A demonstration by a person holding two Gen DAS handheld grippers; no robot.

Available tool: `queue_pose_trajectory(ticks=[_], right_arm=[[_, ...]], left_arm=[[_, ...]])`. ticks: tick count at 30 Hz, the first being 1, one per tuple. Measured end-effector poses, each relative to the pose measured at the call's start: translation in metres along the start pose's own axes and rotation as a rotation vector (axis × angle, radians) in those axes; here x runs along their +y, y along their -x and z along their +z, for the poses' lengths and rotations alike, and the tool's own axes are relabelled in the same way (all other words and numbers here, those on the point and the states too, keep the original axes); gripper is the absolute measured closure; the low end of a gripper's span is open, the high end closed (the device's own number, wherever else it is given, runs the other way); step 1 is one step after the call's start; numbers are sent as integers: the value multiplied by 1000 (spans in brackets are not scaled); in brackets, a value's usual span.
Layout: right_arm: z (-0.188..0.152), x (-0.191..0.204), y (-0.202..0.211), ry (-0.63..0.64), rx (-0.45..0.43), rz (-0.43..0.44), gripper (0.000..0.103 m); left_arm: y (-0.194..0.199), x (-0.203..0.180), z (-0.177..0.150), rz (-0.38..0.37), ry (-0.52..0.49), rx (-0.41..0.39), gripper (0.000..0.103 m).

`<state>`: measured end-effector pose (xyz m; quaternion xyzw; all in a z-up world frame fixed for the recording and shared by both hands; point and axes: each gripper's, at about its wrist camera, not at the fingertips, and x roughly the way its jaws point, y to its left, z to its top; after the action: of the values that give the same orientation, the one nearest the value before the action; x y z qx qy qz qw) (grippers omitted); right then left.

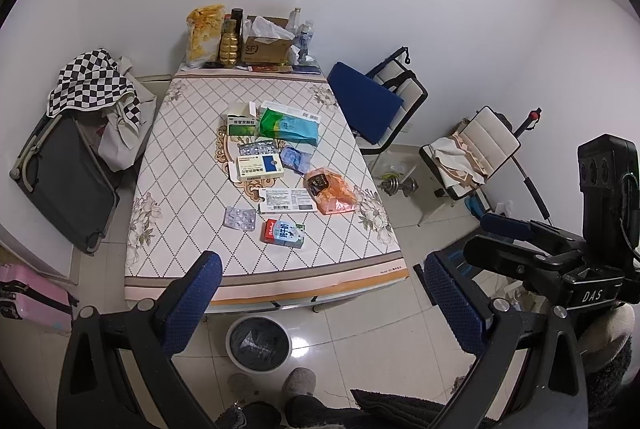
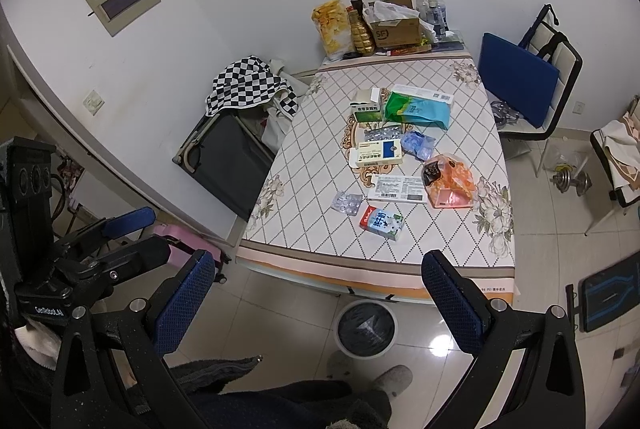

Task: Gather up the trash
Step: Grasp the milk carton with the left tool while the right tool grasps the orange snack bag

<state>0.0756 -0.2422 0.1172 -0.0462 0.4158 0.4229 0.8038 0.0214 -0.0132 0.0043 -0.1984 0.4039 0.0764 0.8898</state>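
Note:
Trash lies on a table (image 1: 180,189) (image 2: 312,165) with a diamond-pattern cloth: medicine boxes (image 1: 260,167) (image 2: 378,152), a green-blue pouch (image 1: 288,127) (image 2: 418,111), an orange plastic bag (image 1: 330,191) (image 2: 450,181), blister packs (image 1: 239,218) (image 2: 347,204), a paper slip (image 1: 288,201) (image 2: 398,189) and a small milk carton (image 1: 283,233) (image 2: 380,222). A white bin (image 1: 258,344) (image 2: 366,327) with a black liner stands on the floor before the table. My left gripper (image 1: 324,305) and right gripper (image 2: 320,303) are both open and empty, held back from the table above the floor.
Bottles, a snack bag and a cardboard box (image 1: 264,47) (image 2: 394,29) stand at the table's far end. A dark suitcase (image 1: 68,181) with checkered cloth is on the left, chairs (image 1: 384,101) (image 2: 532,77) and a dumbbell (image 1: 400,186) on the right. My slippered feet show below.

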Motion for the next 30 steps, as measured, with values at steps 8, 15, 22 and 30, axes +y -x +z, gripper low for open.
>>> queue_pose_trajectory(ticks=[8, 15, 22, 30], right_arm=[[2, -8, -5, -79, -26, -77, 0], [8, -55, -61, -202, 18, -300, 0], [39, -148, -171, -280, 141, -411, 0], [81, -243, -315, -271, 337, -368, 0]], left_arm=[[-25, 18, 5, 182, -4, -13, 0], [-129, 71, 6, 307, 97, 142, 0], [-250, 120, -3, 291, 406, 340, 0], [-372, 126, -30, 176, 882, 571, 9]])
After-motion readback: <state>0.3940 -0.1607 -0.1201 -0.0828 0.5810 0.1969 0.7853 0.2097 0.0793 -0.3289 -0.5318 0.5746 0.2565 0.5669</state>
